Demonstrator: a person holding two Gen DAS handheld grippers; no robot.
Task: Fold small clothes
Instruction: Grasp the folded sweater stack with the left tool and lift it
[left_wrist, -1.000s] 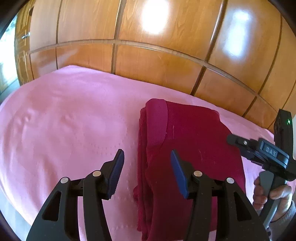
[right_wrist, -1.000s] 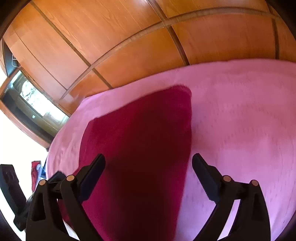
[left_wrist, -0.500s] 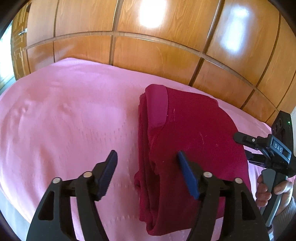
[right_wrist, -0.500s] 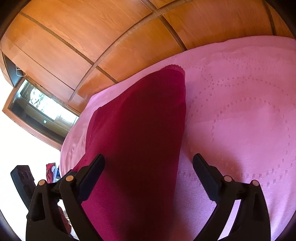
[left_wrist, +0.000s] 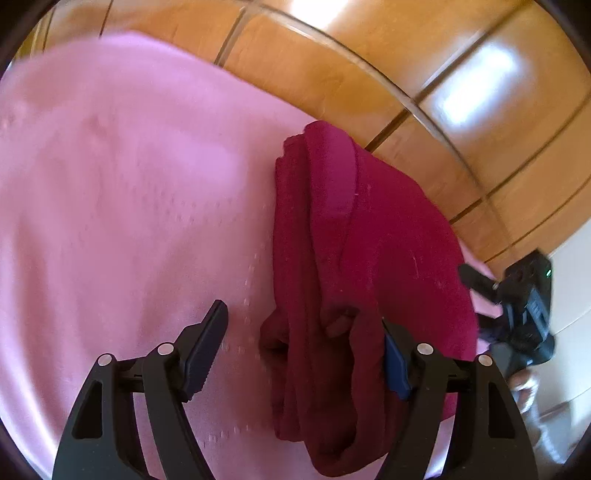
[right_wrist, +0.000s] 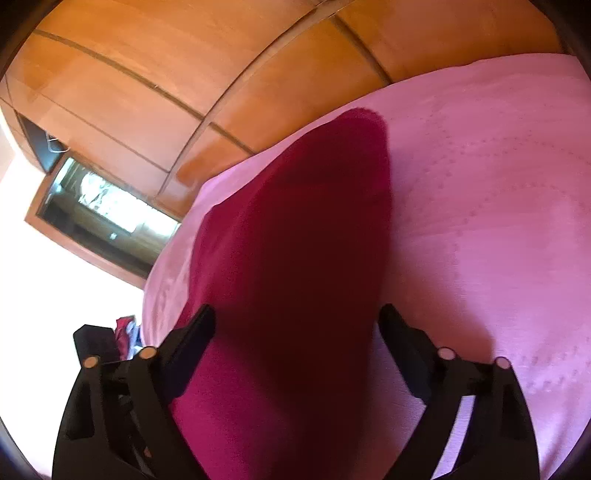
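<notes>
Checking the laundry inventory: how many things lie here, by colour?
Dark red garment: 1
Pink bedspread: 1
Black claws: 2, left claw and right claw
Total: 4

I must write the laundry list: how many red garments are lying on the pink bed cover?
1. The dark red garment lies folded on the pink bed cover, near the wooden wall panels. Further pieces could be hidden inside its folds or outside both views.
</notes>
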